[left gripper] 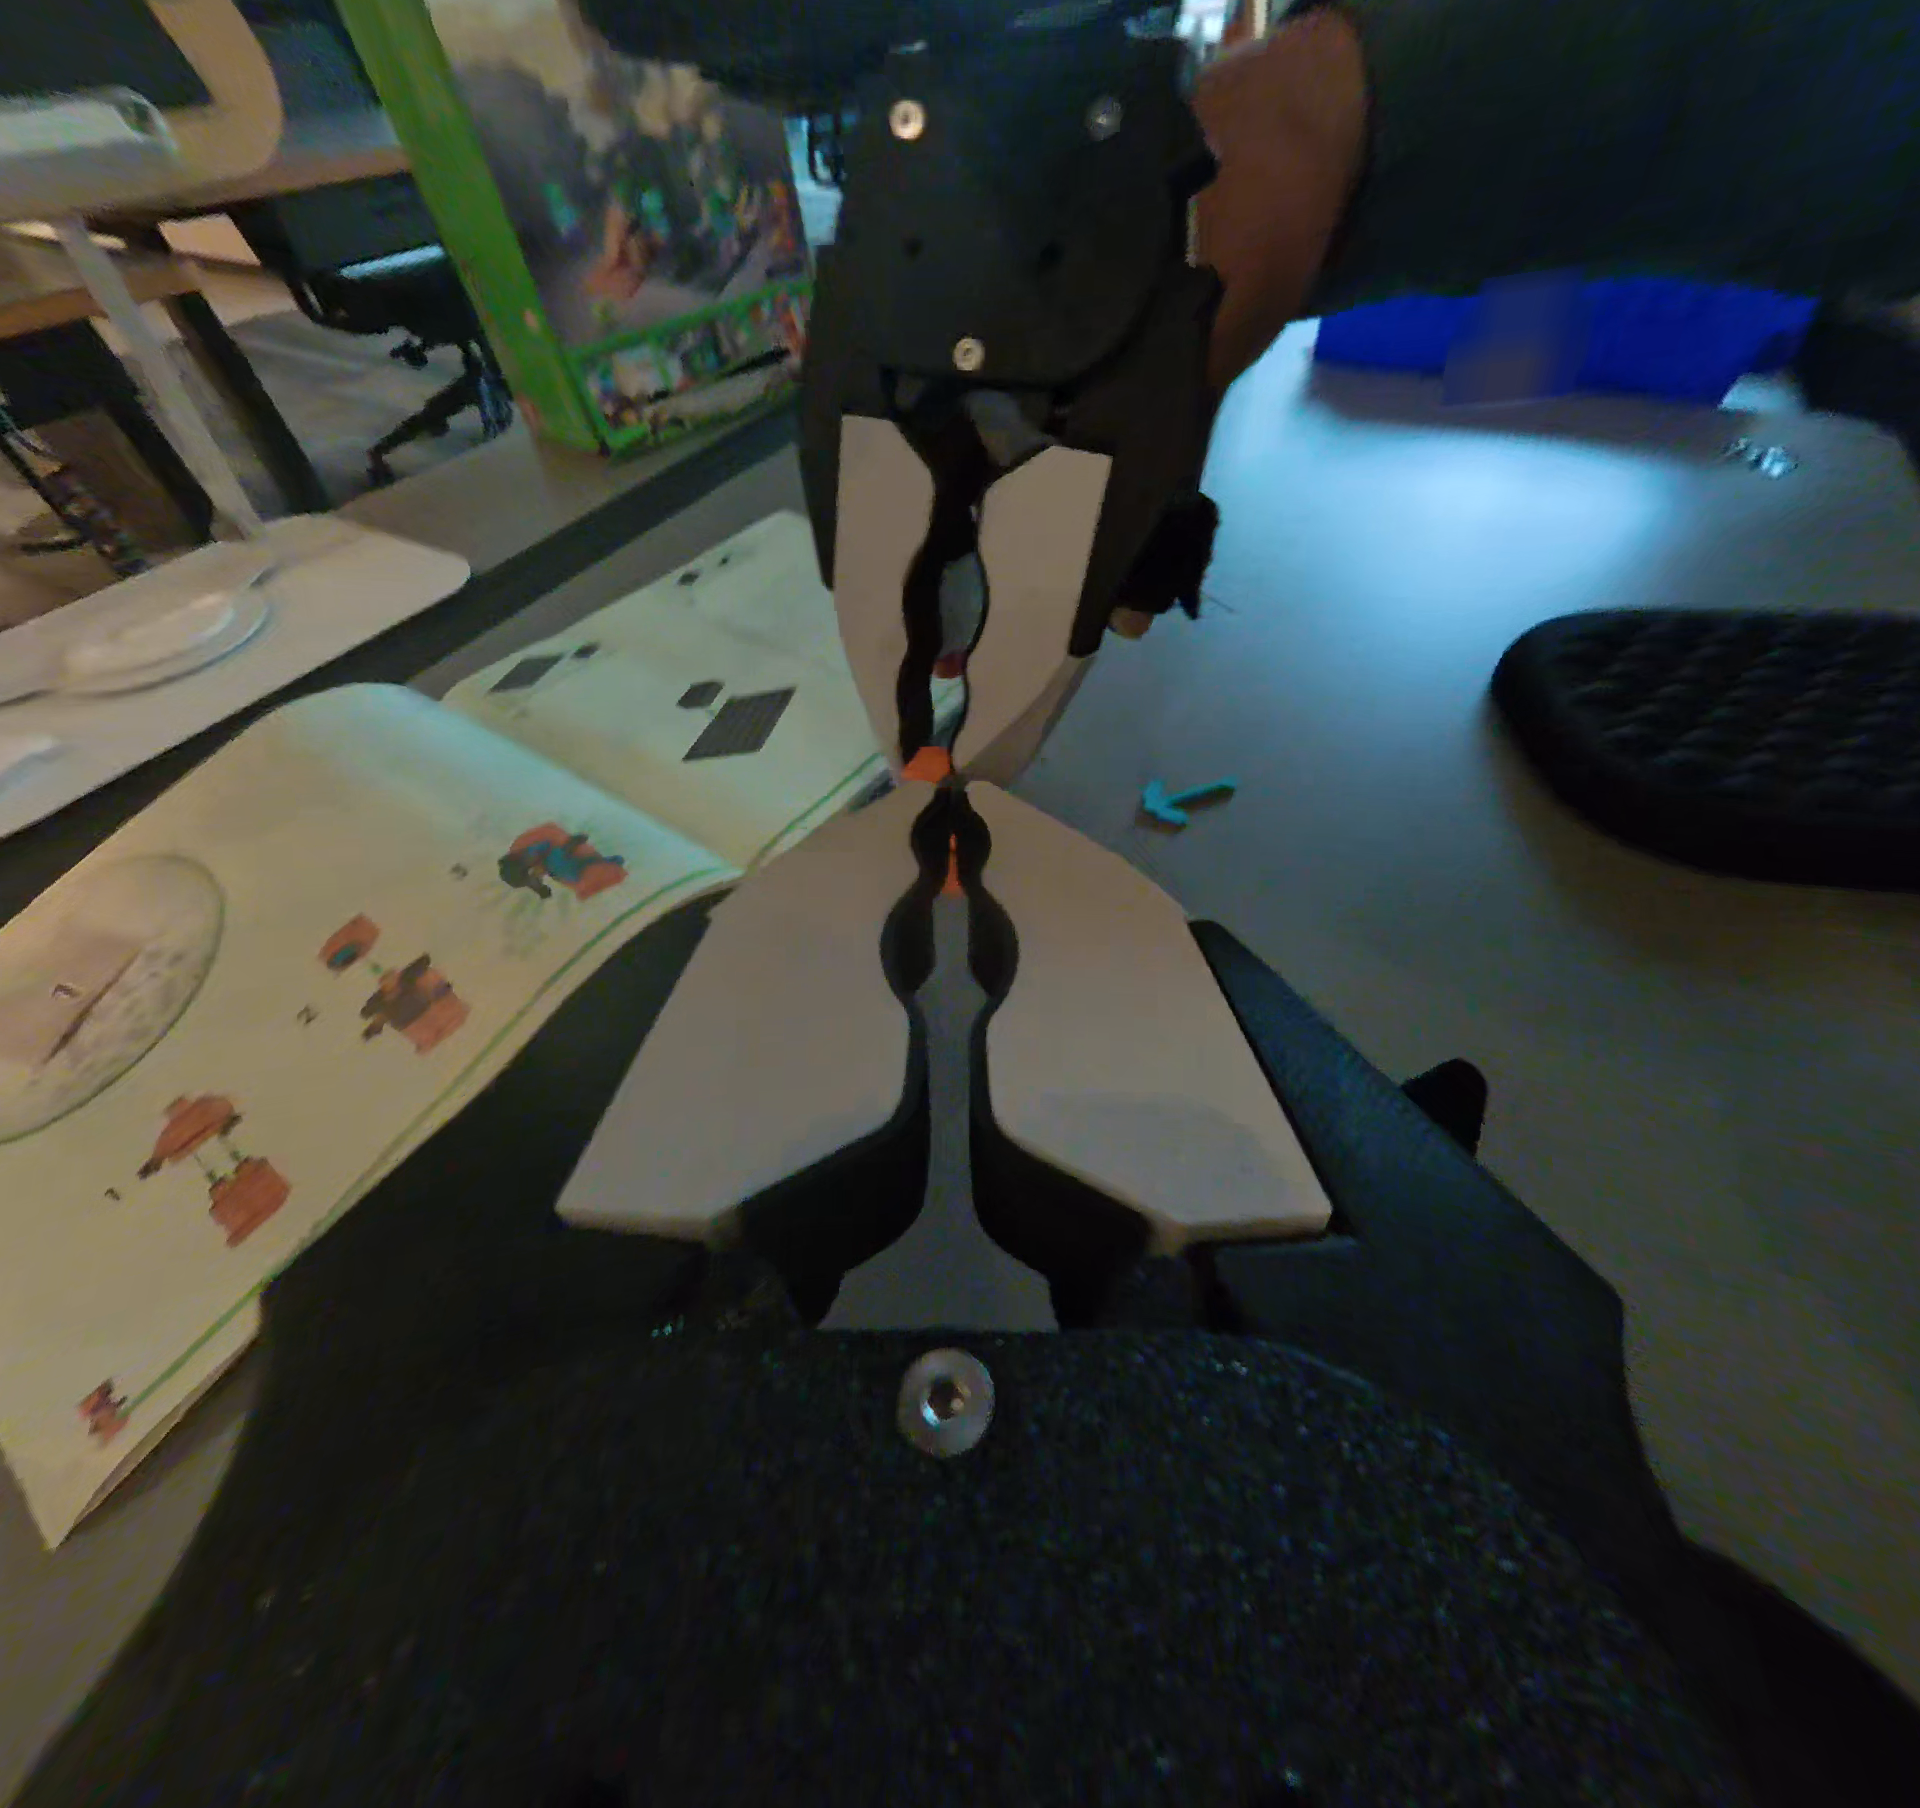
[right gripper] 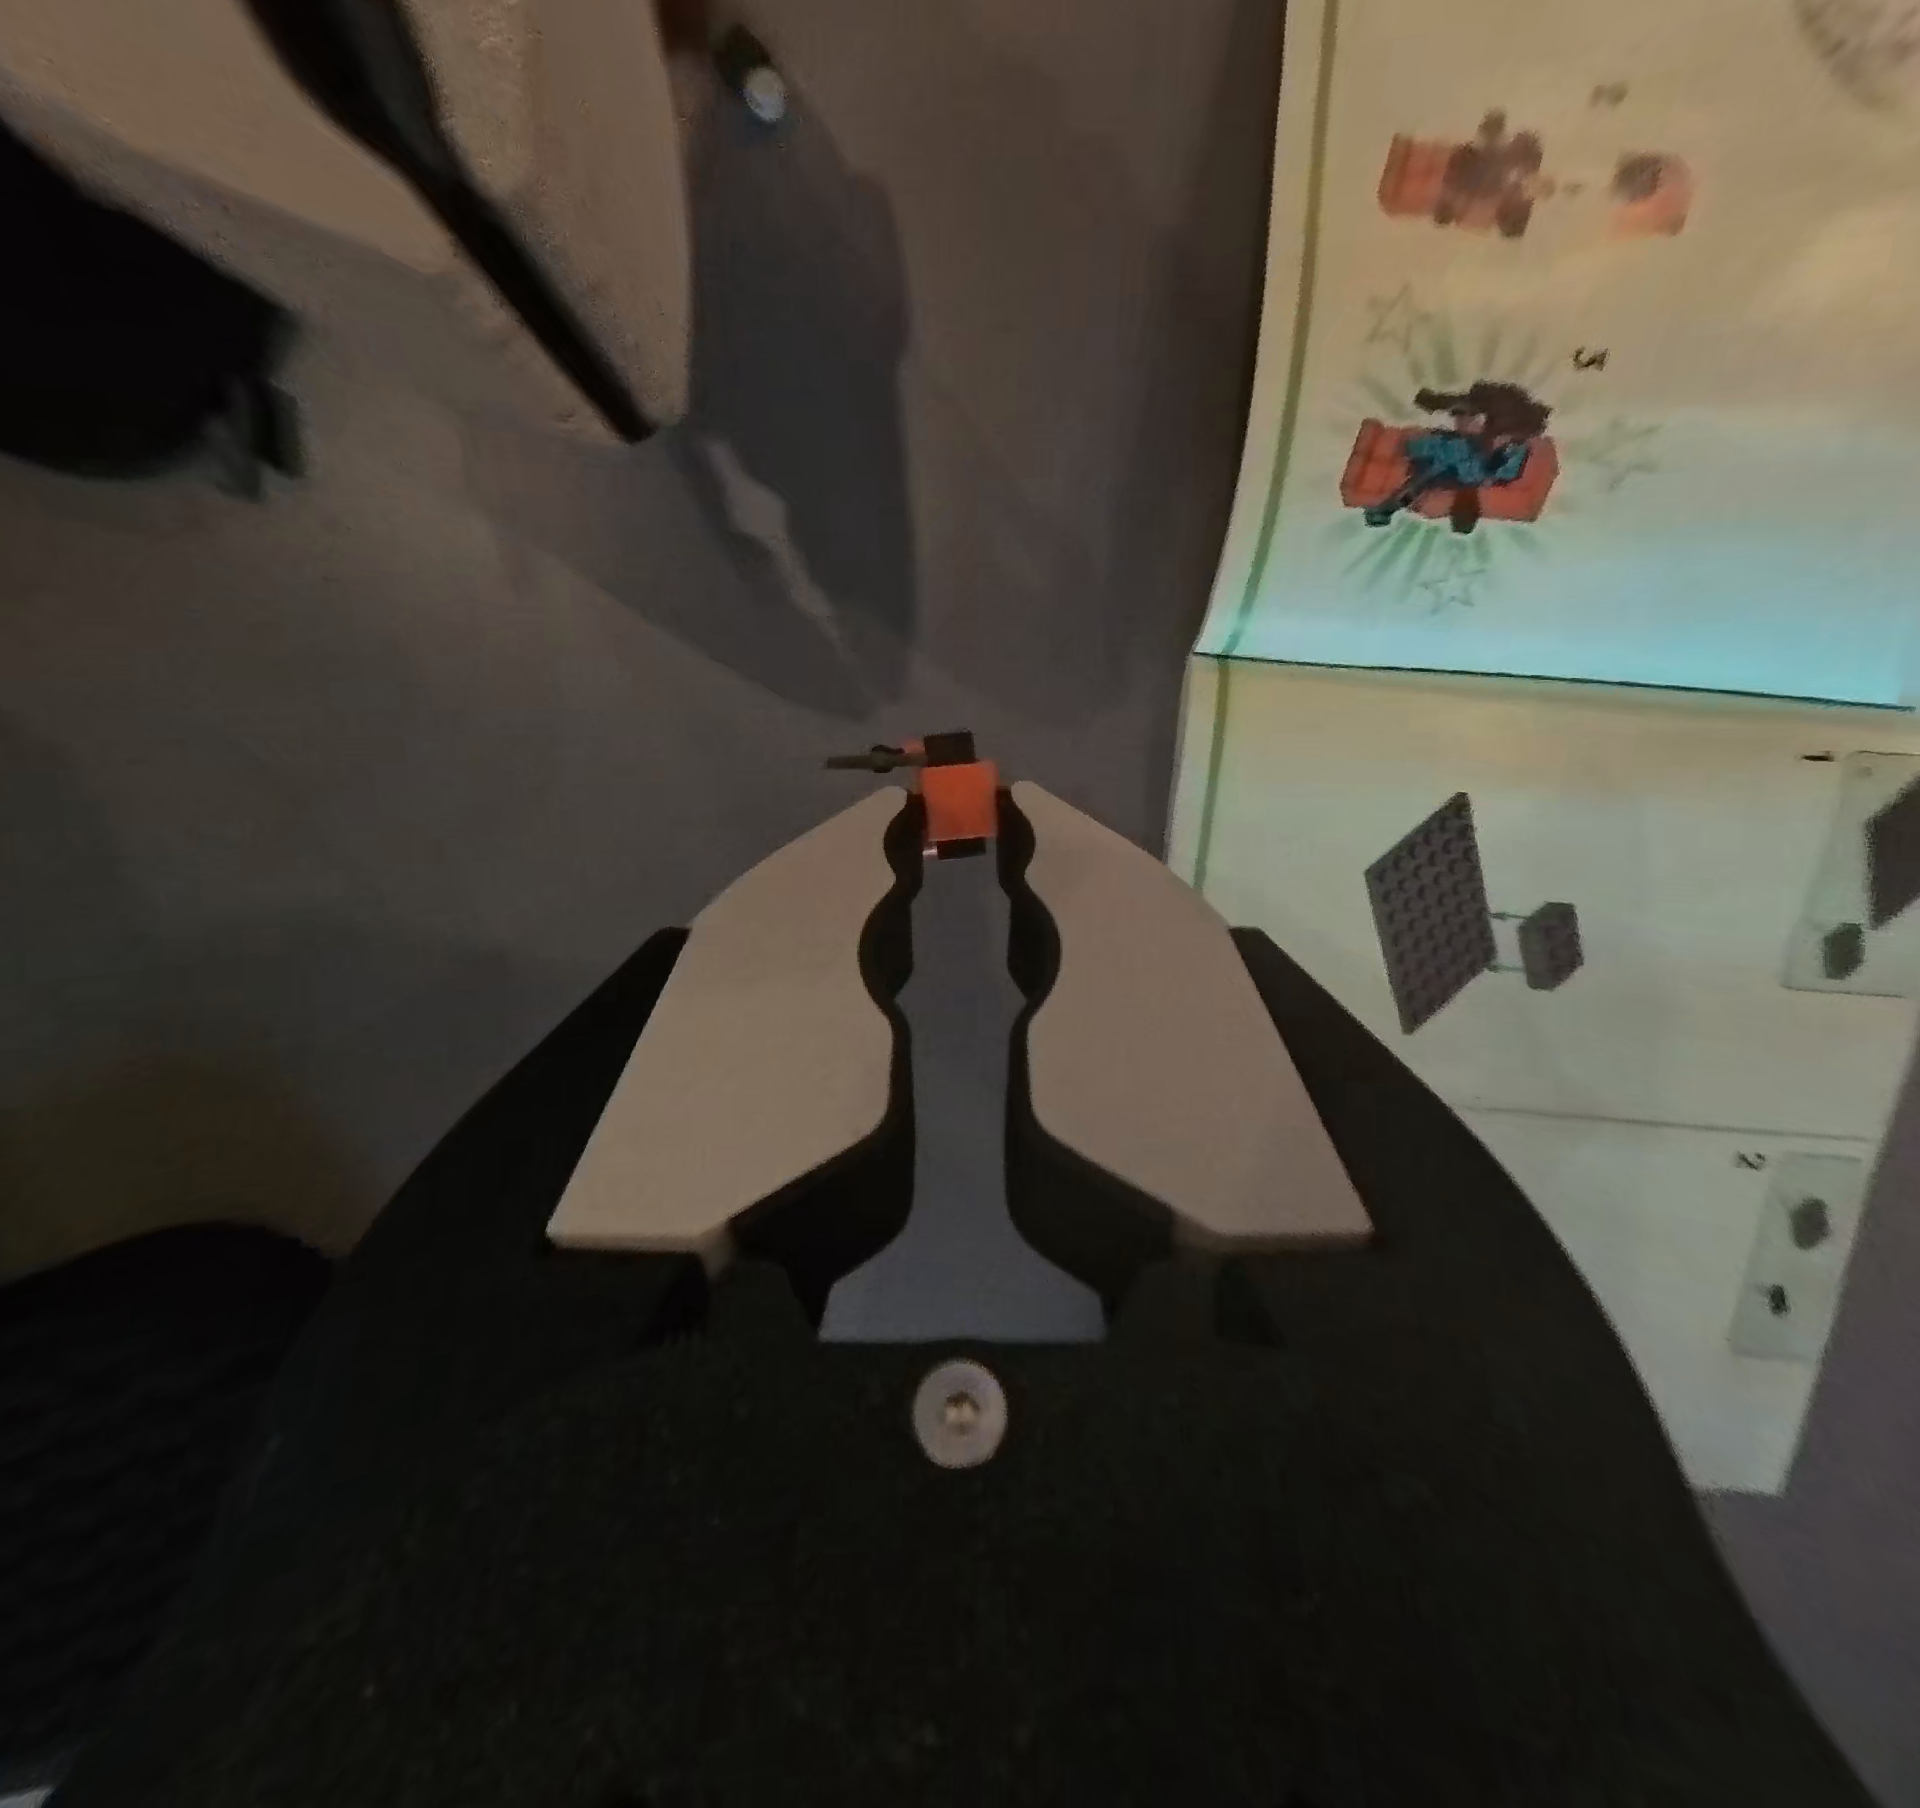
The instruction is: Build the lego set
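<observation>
I have both tools tip to tip above the grey tabletop (left gripper: 1455, 927), just right of the open instruction booklet (left gripper: 364, 927). My right gripper (right gripper: 951, 802) is clenched on the small orange-and-black brick assembly (right gripper: 956, 802), a thin black pin jutting left. My left gripper (left gripper: 940, 823) is pinched on a sliver of orange piece (left gripper: 951, 870). Misaligned pressing could pop either part loose; the grips look shallow.

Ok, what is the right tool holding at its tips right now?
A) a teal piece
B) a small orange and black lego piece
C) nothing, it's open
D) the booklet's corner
B: in the right wrist view the right tool is shut on the orange and black piece.
</observation>
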A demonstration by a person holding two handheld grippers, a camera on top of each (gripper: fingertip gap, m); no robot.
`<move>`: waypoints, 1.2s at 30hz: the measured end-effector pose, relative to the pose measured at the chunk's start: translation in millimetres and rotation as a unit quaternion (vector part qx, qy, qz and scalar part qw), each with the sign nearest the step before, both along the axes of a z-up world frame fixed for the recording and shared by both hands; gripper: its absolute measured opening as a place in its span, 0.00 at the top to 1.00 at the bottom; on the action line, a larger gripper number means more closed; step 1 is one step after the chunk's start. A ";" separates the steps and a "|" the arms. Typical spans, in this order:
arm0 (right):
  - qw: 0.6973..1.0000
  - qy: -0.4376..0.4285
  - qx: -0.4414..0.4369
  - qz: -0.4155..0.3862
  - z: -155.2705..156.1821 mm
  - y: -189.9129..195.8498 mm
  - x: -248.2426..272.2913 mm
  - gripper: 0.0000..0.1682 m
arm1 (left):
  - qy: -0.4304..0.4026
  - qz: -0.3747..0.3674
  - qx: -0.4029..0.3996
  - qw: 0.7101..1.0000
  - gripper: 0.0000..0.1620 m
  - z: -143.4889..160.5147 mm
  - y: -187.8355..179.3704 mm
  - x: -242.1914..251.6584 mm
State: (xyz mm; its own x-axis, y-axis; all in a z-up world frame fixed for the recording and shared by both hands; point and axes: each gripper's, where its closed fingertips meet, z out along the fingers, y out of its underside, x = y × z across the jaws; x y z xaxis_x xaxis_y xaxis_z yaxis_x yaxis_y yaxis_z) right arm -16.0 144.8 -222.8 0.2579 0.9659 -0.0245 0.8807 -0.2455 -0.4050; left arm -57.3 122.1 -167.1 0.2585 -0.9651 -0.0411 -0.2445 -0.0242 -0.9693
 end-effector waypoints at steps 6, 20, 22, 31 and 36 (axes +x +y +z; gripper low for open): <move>1.000 0.002 -0.013 -0.002 -10.1 2.0 0.0 0.92 | 0.042 -0.004 0.025 0.999 0.98 -15.7 -3.2 6.3; 1.000 0.023 -0.003 -0.006 -2.6 3.9 1.2 0.86 | 0.051 -0.005 0.023 0.998 0.98 -21.2 -2.2 8.3; 1.000 0.029 0.000 -0.009 2.6 4.3 1.9 0.85 | 0.049 -0.005 0.020 0.999 0.98 -21.5 -1.9 8.9; 0.992 0.102 0.060 -0.047 52.9 -1.9 19.0 0.84 | 0.053 -0.004 0.018 0.998 0.99 -24.2 -2.4 10.4; 0.986 0.112 0.075 -0.095 43.9 -25.0 50.0 0.85 | 0.057 0.003 0.015 0.998 1.00 -24.4 -2.9 11.3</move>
State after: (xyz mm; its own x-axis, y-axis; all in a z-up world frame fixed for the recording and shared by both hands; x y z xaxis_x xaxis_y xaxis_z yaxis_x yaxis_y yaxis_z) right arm 34.0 119.8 -179.0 0.4389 0.8977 0.0380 0.7091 -0.3201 -0.6282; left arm -46.0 119.2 -191.5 0.2554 -0.9617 -0.0991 -0.3527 0.0028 -0.9357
